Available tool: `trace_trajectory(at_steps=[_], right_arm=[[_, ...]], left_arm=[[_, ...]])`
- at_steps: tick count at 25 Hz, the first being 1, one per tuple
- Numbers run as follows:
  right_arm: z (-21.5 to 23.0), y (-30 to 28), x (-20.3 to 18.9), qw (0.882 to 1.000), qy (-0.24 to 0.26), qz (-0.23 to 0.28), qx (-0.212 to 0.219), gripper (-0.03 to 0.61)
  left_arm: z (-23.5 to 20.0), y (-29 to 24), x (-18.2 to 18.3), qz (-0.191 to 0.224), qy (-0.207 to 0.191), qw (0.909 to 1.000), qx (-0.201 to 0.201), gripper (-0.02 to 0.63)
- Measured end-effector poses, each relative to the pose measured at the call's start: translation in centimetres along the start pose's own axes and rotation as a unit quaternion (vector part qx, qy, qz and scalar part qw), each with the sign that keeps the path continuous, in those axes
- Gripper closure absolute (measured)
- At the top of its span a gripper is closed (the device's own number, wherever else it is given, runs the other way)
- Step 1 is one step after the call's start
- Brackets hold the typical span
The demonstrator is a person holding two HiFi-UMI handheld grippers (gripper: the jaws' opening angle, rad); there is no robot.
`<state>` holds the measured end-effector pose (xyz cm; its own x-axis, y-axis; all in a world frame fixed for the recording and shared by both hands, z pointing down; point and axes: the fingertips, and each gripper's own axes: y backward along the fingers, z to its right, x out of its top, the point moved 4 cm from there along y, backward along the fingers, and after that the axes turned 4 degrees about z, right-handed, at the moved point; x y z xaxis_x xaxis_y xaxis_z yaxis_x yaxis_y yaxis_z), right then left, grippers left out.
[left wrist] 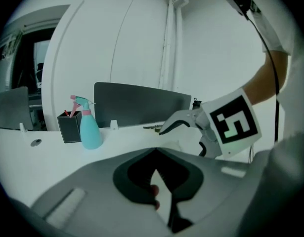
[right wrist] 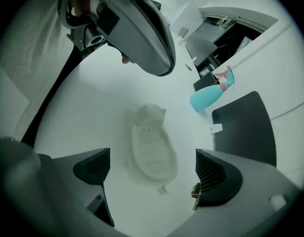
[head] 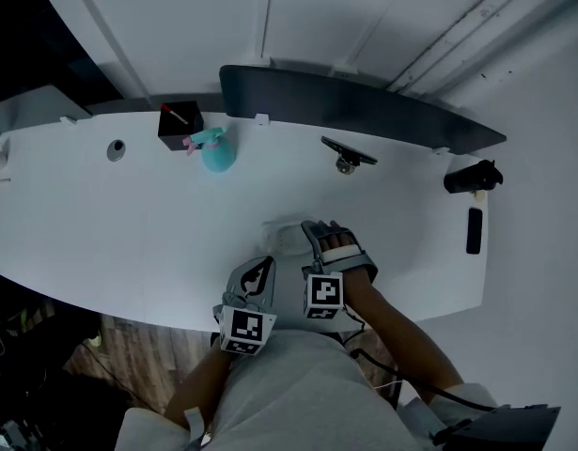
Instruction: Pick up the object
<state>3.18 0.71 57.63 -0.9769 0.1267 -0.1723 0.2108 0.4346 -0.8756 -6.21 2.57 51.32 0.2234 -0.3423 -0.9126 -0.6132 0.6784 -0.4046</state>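
Observation:
A small white animal-shaped object (head: 285, 239) lies flat on the white table (head: 129, 224), hard to pick out against it in the head view. In the right gripper view the white object (right wrist: 152, 149) lies directly below my right gripper (right wrist: 152, 171). Its jaws stand wide open on either side of the object, and the dark pads (right wrist: 213, 174) do not touch it. Seen from the head, my right gripper (head: 328, 236) points steeply down over the object. My left gripper (head: 260, 269) hovers just left of it with its jaws shut and nothing visibly held (left wrist: 159, 181).
A teal spray bottle (head: 218, 150) and a black pen holder (head: 179, 126) stand at the back left. A dark curved panel (head: 364, 111) runs along the far edge. A black clip-like part (head: 347, 153), a black cylinder (head: 473, 177) and a slim black bar (head: 474, 230) lie to the right.

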Motion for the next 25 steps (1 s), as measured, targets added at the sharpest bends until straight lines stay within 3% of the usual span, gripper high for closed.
trace_trajectory(at_steps=[11, 19, 22, 25], right_arm=[[0.6, -3.9, -0.7, 0.985, -0.01, -0.02, 0.171, -0.012], [0.0, -6.4, -0.8, 0.976, -0.016, -0.038, 0.216, -0.006], [-0.4, -6.6, -1.0, 0.974, -0.022, -0.038, 0.224, 0.054], [-0.4, -6.6, -0.9, 0.973, -0.023, -0.035, 0.226, 0.061]], left_arm=[[-1.2, -0.3, -0.5, -0.004, 0.023, 0.9996, 0.015, 0.612], [-2.0, -0.7, -1.0, -0.012, 0.032, 0.9993, 0.015, 0.612], [-2.1, -0.9, -1.3, -0.015, 0.032, 0.9993, 0.014, 0.612], [-2.1, -1.0, -1.5, -0.019, 0.031, 0.9993, 0.012, 0.612]])
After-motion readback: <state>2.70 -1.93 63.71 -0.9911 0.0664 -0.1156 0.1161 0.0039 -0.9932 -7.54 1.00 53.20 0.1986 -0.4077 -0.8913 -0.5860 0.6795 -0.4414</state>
